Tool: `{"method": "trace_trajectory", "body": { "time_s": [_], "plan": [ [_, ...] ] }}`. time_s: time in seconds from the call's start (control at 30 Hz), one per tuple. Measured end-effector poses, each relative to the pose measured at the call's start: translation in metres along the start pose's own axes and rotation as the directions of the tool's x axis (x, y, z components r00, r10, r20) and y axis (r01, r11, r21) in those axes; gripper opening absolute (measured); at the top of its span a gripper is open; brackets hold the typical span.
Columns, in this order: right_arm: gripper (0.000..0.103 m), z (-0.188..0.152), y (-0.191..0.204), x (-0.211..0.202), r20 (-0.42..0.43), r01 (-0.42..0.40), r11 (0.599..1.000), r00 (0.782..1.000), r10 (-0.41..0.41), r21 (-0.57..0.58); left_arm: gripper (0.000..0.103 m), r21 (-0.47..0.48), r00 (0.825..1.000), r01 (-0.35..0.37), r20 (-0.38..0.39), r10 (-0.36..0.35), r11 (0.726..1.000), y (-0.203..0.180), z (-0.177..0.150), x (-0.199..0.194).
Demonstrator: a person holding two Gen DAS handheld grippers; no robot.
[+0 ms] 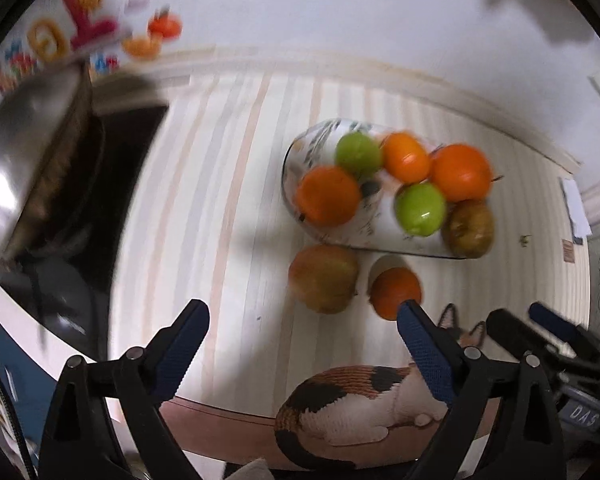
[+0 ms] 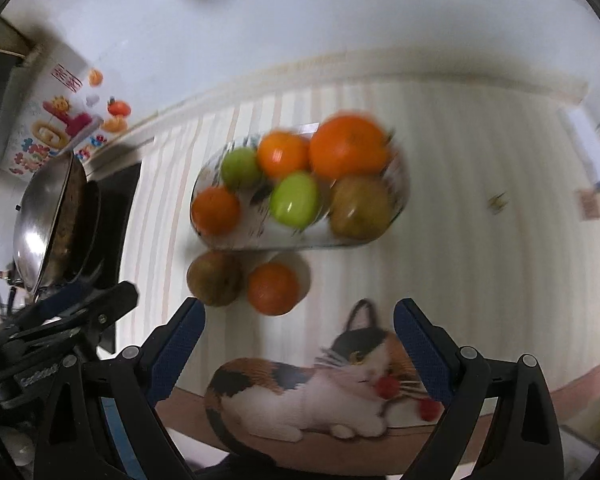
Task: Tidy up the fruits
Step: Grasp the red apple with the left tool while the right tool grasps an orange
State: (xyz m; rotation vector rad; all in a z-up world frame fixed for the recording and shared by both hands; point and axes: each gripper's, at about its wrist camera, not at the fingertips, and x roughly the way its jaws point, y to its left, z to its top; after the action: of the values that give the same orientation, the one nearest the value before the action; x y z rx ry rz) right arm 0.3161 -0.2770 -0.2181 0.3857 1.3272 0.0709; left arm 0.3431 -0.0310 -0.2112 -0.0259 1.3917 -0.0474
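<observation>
**Ana:** Over the striped tabletop (image 1: 228, 184) both tools hang, pointing steeply down. Any writing you can read?

**Ben:** Barely. White letters on the right hand-held gripper (image 1: 556, 332), seen at the edge of the left view, look like "DAS"; a label on the left one's body in the right view is too blurred. Bright cartoon lettering on the box (image 2: 56, 136) by the wall is unreadable to me.

**Ana:** Fruits?

**Ben:** A white oval plate (image 1: 364, 236) with dark printed marks carries three smooth oranges (image 1: 328, 196), two glossy green fruits (image 1: 420, 208) and one dull brownish apple (image 1: 468, 228). Just off its near rim, on the cloth, sit another brownish apple (image 1: 324, 278) and an orange (image 1: 394, 292), side by side.

**Ana:** Jaws?

**Ben:** Left hand-held gripper (image 1: 302, 336): spread wide, nothing between its blue, knurled pads. Right hand-held gripper (image 2: 300, 334): also released and empty.

**Ana:** Below them?

**Ben:** A calico cat picture (image 2: 320, 392) printed on the cloth. At the left, a shiny steel wok (image 2: 44, 216), tilted.
</observation>
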Motion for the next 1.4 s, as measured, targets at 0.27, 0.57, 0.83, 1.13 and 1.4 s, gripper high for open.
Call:
{"method": "trace_trajectory", "body": {
  "time_s": [0.27, 0.57, 0.83, 1.13, 1.4],
  "plan": [
    [0.097, 0.0, -0.006, 0.101, -0.156, -0.087, 0.994, 0.983, 0.096, 0.063, 0.096, -0.141, 0.99, 0.045, -0.126, -0.063, 0.989, 0.029, 0.003, 0.049],
    [0.057, 0.003, 0.003, 0.142, -0.18, -0.112, 0.993, 0.977, 0.115, 0.028, 0.096, -0.204, 0.959, 0.123, -0.227, -0.17, 0.971, 0.026, 0.022, 0.088],
    [0.057, -0.016, -0.005, 0.127, -0.208, -0.037, 0.999, 0.978, 0.032, -0.024, 0.079, -0.08, 0.944, 0.122, -0.3, -0.141, 0.989, -0.012, 0.028, 0.127],
    [0.057, -0.027, 0.002, 0.128, -0.217, -0.017, 0.999, 0.976, 0.006, -0.05, 0.066, 0.027, 0.956, 0.066, -0.288, -0.056, 0.997, -0.013, -0.004, 0.115],
    [0.057, -0.025, 0.01, 0.135, -0.215, 0.009, 0.998, 0.976, -0.024, -0.07, 0.066, 0.016, 0.964, 0.054, -0.263, -0.047, 0.998, 0.007, -0.026, 0.105]
  ]
}}
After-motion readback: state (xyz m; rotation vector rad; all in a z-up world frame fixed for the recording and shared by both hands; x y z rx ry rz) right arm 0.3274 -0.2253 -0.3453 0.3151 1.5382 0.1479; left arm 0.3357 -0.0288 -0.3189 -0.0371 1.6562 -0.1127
